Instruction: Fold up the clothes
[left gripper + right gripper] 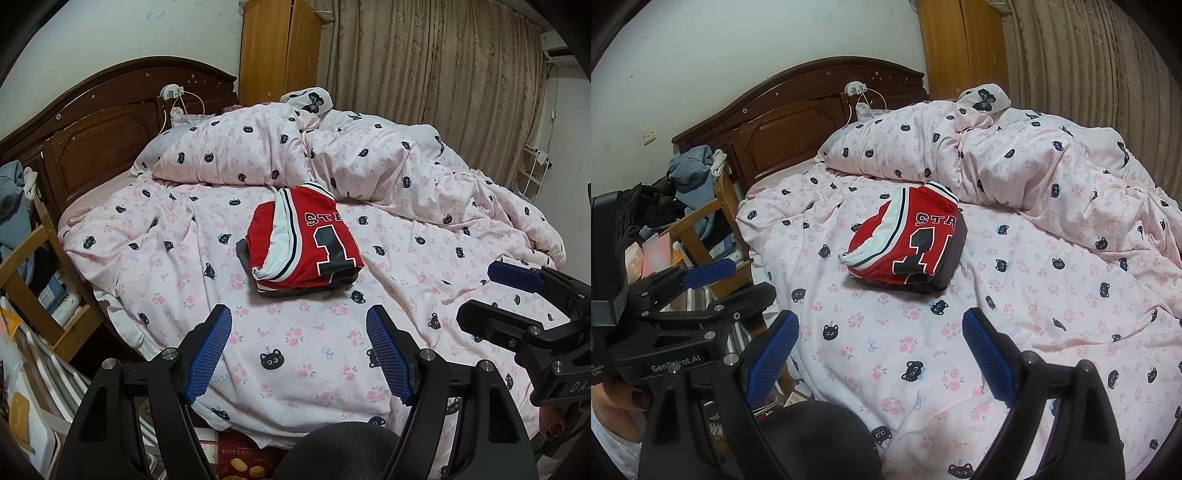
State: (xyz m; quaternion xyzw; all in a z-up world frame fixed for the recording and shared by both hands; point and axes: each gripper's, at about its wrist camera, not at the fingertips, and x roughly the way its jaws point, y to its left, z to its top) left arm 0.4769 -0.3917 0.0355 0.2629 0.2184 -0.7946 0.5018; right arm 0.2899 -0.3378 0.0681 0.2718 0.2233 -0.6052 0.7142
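Left wrist view: showing the left gripper (299, 350) at the bottom centre of the frame, blue pads standing apart, clamped on nothing. Lying straight ahead, just above centre of frame, the folded red jersey (306, 240) on the pink cat-print quilt (295, 350), stacked on a dark folded garment (351, 275) peeking out at its lower right edge. Running with its long axis from upper left to lower right, number facing the lower right of the frame. Hovering at the right edge of this frame, the right gripper (487, 295), also spread and holding nothing.

Right wrist view: placing the red jersey (905, 243) just above centre, slightly left of the gap of the right gripper (882, 354), with the left gripper (738, 280) at the lower left. Sitting well short of the stack, both tools, neither touching cloth.

Judging by this, looking about equally near; likely already folded, so calling for little more than reaching forward along the fingers.
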